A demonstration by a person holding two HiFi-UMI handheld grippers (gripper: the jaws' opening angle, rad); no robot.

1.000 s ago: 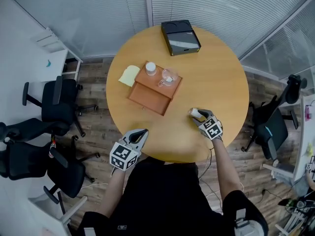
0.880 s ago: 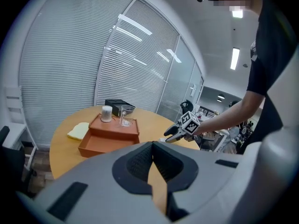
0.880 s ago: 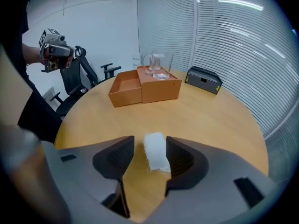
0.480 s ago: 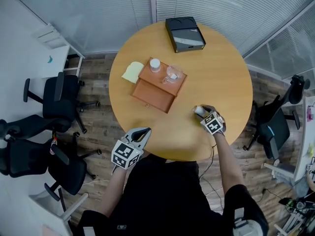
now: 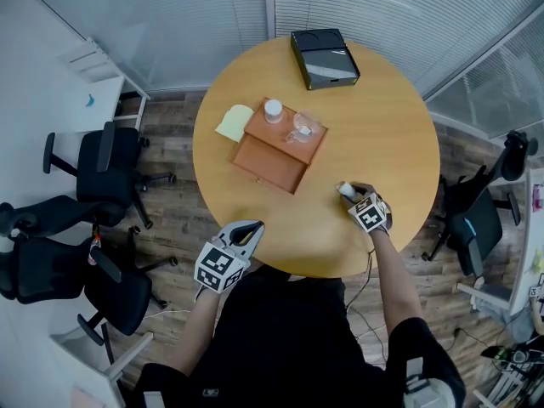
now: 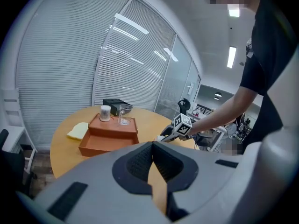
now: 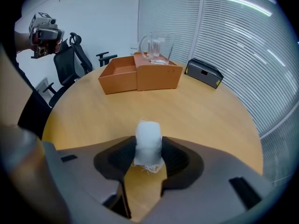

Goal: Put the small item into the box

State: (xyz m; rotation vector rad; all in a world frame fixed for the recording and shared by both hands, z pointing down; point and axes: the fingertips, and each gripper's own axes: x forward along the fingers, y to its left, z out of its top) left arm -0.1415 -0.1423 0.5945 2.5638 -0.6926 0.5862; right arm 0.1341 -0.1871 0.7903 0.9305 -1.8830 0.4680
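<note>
The right gripper (image 7: 148, 155) has the small item (image 7: 148, 136), a white, soft-looking roll with frayed threads at its base, upright between its jaws. They are closing on it, and the pads already press both its sides. That is the grip needed to carry it, though no view shows whether it has left the table (image 5: 382, 134). This pinch sits near the table's right edge, well apart from the orange box (image 5: 272, 165), which lies toward the far left with its low, open compartment turned to the person. That compartment looks like the likely target, since the raised part behind it already bears a white jar (image 5: 273, 110) and a glass cup (image 5: 303, 128) (a yellow pad (image 5: 235, 122) lies just beside the box, a black case (image 5: 323, 58) at the far edge). The left gripper (image 5: 252, 226) hangs at the near edge with its jaws pressed together on nothing, probably parked out of the way, since one gripper seems enough for this carry.
</note>
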